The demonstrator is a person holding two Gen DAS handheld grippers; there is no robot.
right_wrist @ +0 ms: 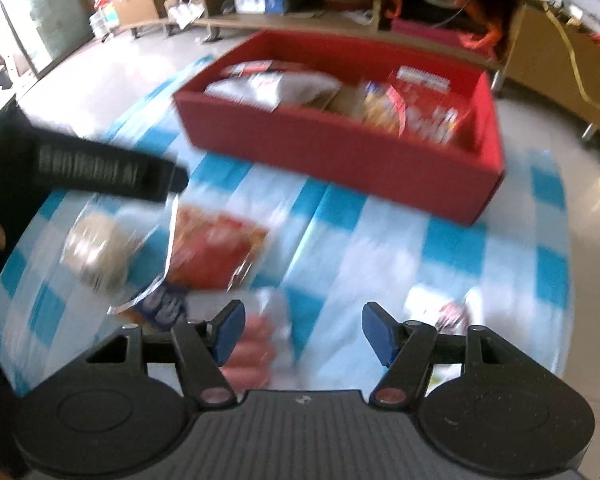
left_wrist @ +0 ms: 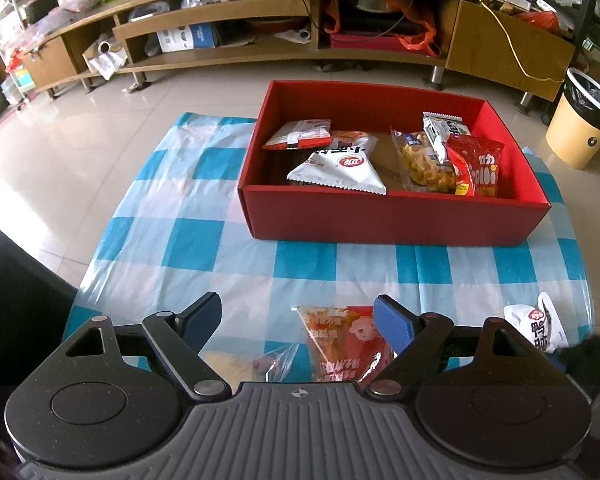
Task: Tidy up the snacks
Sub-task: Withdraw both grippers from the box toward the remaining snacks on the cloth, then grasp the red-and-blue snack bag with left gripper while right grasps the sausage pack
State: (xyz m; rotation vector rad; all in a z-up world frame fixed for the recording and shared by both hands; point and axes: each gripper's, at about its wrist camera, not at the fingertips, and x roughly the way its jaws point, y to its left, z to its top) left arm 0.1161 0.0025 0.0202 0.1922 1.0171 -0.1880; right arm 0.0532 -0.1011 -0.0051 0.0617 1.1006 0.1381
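A red cardboard box (left_wrist: 392,216) stands on the checked cloth and holds several snack packets, among them a white chips bag (left_wrist: 340,168). My left gripper (left_wrist: 298,320) hangs open above an orange-red packet (left_wrist: 340,344) lying on the cloth, and its pads are not touching the packet. The right wrist view is blurred. There my right gripper (right_wrist: 304,330) is open over the cloth, with a pink sausage packet (right_wrist: 256,348) lying under its left finger. The red box (right_wrist: 340,152) sits beyond it. A red packet (right_wrist: 216,252) and a blue-and-white packet (right_wrist: 164,304) lie to the left.
A white packet (left_wrist: 540,324) lies near the table's right edge. A clear bag (left_wrist: 260,360) rests beside the orange-red packet. The left gripper's black body (right_wrist: 100,172) reaches in from the left. Beyond the table are a tiled floor, a low wooden TV stand (left_wrist: 260,8) and a yellow bin (left_wrist: 580,128).
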